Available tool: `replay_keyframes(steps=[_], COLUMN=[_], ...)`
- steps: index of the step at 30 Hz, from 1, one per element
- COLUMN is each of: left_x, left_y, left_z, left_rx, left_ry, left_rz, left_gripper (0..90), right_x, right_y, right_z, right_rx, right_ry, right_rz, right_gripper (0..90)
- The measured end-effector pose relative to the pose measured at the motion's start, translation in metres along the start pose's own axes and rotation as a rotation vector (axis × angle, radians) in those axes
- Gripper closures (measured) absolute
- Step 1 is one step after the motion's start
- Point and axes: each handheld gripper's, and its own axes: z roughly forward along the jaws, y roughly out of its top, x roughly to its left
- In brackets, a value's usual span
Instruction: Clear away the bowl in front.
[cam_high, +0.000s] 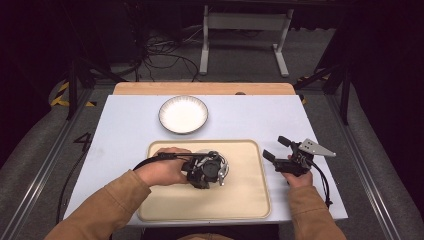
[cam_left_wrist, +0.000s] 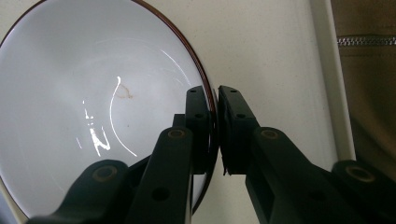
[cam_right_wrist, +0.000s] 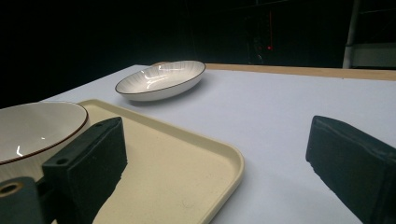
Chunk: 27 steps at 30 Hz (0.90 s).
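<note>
White table (cam_high: 125, 125), brown-rimmed bowl (cam_left_wrist: 70, 107), L gripper (cam_left_wrist: 215, 112) clamped

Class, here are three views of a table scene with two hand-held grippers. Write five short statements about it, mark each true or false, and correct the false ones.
1. The left gripper has its jaws closed on the rim of a white bowl. True.
2. That bowl sits on the beige tray. True.
3. The right gripper is holding the tray's edge. False: its jaws are spread apart with nothing between them, beside the tray over the white tabletop.
4. A second white dish rests on the tray too. False: it sits on the tabletop beyond the tray.
5. Both dishes have a dark line round the rim. True.
</note>
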Motion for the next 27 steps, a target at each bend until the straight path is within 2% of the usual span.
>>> replay_keyframes(steps=[4, 9, 12, 16, 19, 21, 24, 27], left_x=[0.001, -0.001, -0.003, -0.004, -0.004, -0.004, -0.008, -0.012], left_y=[-0.001, -0.001, 0.0, 0.0, -0.002, -0.003, -0.004, -0.007], left_z=[0.0, 0.003, 0.005, 0.006, 0.001, -0.002, -0.006, -0.018], left_rx=[-0.001, 0.018, 0.011, 0.007, -0.034, -0.053, -0.078, -0.137], left_ry=[-0.011, -0.027, -0.04, -0.035, -0.026, -0.018, -0.009, 0.015], left_rz=[-0.013, -0.009, -0.012, -0.017, -0.046, -0.051, -0.066, -0.098], left_gripper=[83.4, 82.4, 80.6, 75.8, 67.9, 61.1, 57.8, 55.1], right_x=[0.0, 0.0, 0.0, 0.0, 0.0, 0.0, 0.001, 0.001], right_y=[0.0, 0.0, 0.0, 0.0, 0.0, 0.0, 0.0, 0.0], right_z=[0.0, 0.001, 0.001, 0.001, 0.001, 0.001, 0.002, 0.003], right_rx=[0.0, -0.002, -0.001, 0.003, 0.005, 0.002, 0.004, 0.012], right_ry=[0.001, 0.007, 0.013, 0.016, 0.02, 0.024, 0.026, 0.027], right_rz=[0.0, 0.0, 0.003, -0.001, -0.005, -0.003, -0.004, -0.008], right_gripper=[5.4, 5.4, 5.4, 5.4, 5.4, 5.4, 5.4, 5.4])
